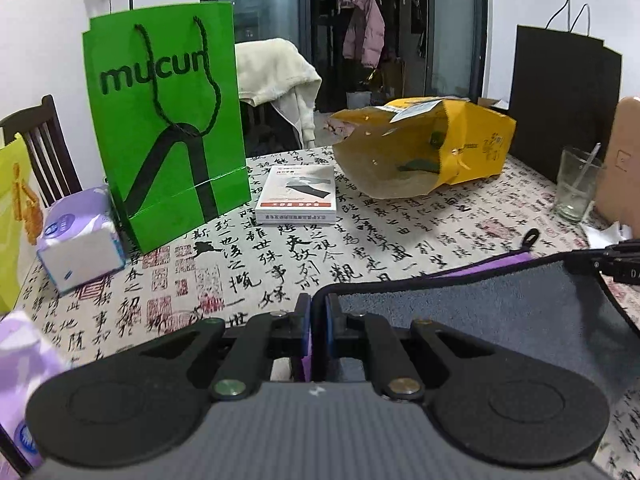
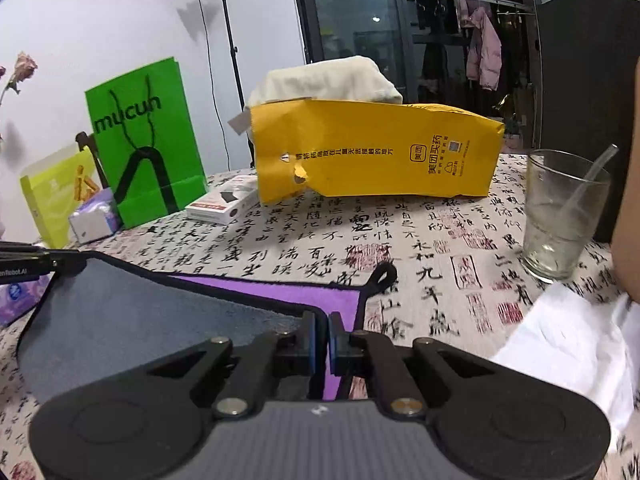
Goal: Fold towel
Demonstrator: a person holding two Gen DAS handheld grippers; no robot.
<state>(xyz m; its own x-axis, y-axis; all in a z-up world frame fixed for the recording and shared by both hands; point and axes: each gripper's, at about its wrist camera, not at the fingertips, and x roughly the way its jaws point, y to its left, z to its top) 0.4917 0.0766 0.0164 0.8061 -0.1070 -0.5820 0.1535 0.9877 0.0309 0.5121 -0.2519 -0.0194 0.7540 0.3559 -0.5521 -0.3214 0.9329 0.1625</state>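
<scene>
Left gripper, low centre of its frame, is clamped on the black-bound edge of the towel; its blue pads pinch a corner where the grey face meets a purple underside. From there the towel stretches rightward, lifted off the table, to the right gripper at the right edge of the frame.

In the right wrist view, the right gripper, low centre, is likewise closed on the towel's hem. The grey layer spreads to the lower left, the purple layer lies flat just ahead on the table, and a black hanging loop sticks out at the towel's far corner. The left gripper holds the other corner at the left edge.

Beyond the towel, in the left wrist view: a white box at centre, a green bag at upper left, a tissue pack at left, a yellow bag lying on its side at upper right, and a glass with a straw at the right.
</scene>
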